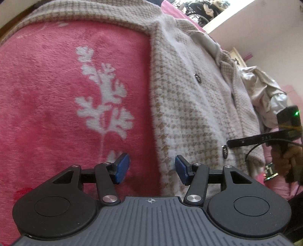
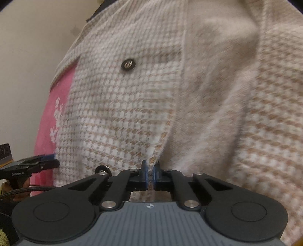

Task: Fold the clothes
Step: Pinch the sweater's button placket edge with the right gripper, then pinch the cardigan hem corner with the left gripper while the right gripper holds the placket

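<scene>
A beige-and-white houndstooth knit cardigan (image 1: 189, 90) with dark metal buttons (image 1: 198, 78) lies on a pink blanket (image 1: 47, 94). My left gripper (image 1: 152, 168) is open and empty. It hovers low over the cardigan's left edge, where knit meets blanket. My right gripper (image 2: 149, 173) is shut on a fold of the cardigan's front edge (image 2: 157, 143), and the knit fills the right wrist view. The right gripper also shows at the right side of the left wrist view (image 1: 233, 142), by the lowest button. The left gripper shows at the left edge of the right wrist view (image 2: 51, 160).
The pink blanket has a white leaf pattern (image 1: 106, 98). A crumpled beige garment (image 1: 265, 90) lies beyond the cardigan at the right. Pale walls (image 1: 265, 37) rise behind, with dark clutter (image 1: 204, 9) at the top.
</scene>
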Demonstrator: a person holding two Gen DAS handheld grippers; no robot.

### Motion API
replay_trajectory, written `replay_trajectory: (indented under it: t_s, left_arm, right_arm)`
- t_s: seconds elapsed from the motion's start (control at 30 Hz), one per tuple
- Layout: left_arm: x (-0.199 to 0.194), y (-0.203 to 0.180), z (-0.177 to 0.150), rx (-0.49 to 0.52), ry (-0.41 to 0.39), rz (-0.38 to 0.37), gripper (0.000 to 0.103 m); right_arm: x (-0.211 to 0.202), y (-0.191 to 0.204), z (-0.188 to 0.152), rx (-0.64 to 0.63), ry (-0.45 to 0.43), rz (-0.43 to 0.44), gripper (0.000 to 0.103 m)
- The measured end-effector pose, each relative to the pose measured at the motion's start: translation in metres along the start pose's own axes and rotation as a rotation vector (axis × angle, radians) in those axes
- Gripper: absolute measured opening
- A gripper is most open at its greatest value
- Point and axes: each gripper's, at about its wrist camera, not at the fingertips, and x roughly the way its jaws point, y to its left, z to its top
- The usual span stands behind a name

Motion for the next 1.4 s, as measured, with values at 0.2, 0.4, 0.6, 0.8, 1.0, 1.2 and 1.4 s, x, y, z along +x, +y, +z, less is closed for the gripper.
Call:
replay_trajectory:
  t_s: [0.2,0.4,0.6,0.8,1.0,1.2,1.4]
  left_arm:
    - [0.021,-0.008,0.005,0.004,0.026,-0.041,0.054]
    - [0.022,-0.012,0.004,0.003,0.043,-0.056,0.054]
    - [0.02,-0.02,0.002,0.052,0.08,-0.021,0.053]
    - [0.016,-0.01,0.0,0.009,0.098,-0.051,0.054]
    - [0.02,-0.016,0.0,0.026,0.094,-0.041,0.054]
    - [0.025,-0.029,-0.007,0.09,0.108,-0.033,0.047]
    - [0.026,-0.016,-0.005,0.01,0.117,-0.073,0.042]
  right_arm:
    - [-0.014,-0.013,-0.002,0.043,-0.064,-0.044,0.005]
    - [-0.007,-0.005,-0.005,0.018,-0.04,-0.069,0.005]
    - [-0.005,0.005,-0.006,-0.062,-0.014,-0.144,0.005]
    - [-0.004,0.014,-0.009,-0.101,0.006,-0.191,0.004]
    - [0.005,0.025,-0.011,-0.125,0.007,-0.216,0.004]
    - [0.021,0.032,-0.012,-0.119,0.004,-0.217,0.004]
    - [0.024,0.03,-0.012,-0.109,0.0,-0.213,0.005]
